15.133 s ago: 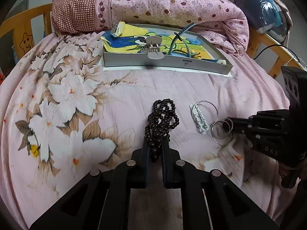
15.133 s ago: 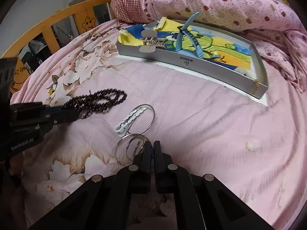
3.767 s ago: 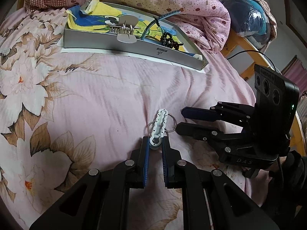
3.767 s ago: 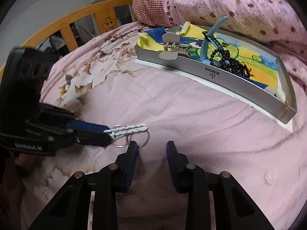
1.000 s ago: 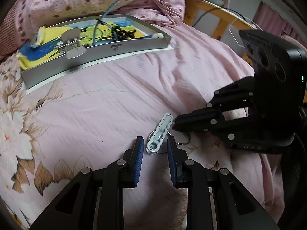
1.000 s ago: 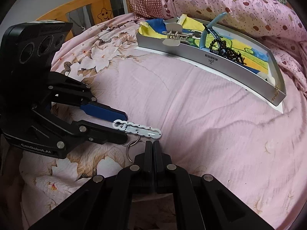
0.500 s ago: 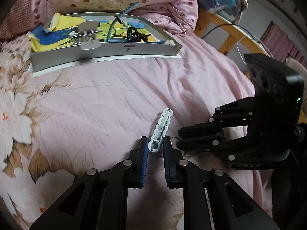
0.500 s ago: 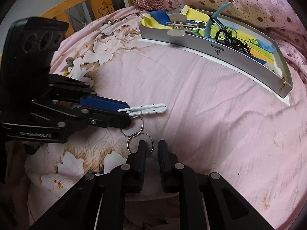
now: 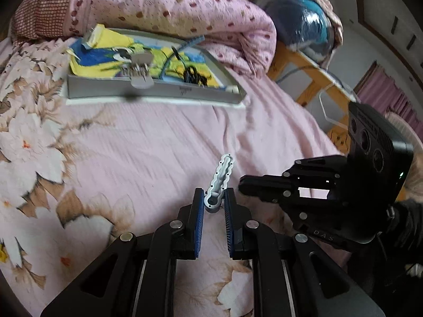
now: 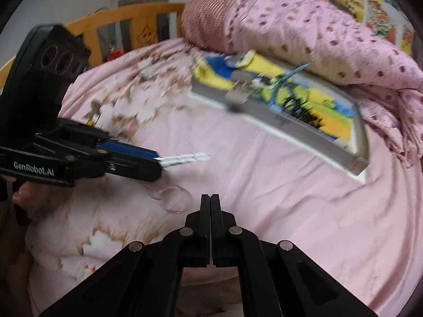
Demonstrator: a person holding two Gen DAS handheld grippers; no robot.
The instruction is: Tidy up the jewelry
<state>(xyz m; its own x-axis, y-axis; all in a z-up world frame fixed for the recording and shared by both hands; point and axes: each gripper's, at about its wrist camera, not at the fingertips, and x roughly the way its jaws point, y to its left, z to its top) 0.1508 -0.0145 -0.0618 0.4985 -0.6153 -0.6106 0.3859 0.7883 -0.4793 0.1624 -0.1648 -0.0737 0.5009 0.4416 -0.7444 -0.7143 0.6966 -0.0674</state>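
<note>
Left gripper (image 9: pixel 213 203) clamping white clip (image 9: pixel 220 179); right gripper (image 10: pixel 210 203) clenched, rings (image 10: pixel 173 198) blurred beside tips; tray (image 9: pixel 158 92) beyond.

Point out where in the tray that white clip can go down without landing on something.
Barest patch: the left end of the tray, yellow-and-blue lining between its left wall and the silver claw clip. Crowded: the middle and right, with the blue headband and black beads. The left gripper holds the white clip.
</note>
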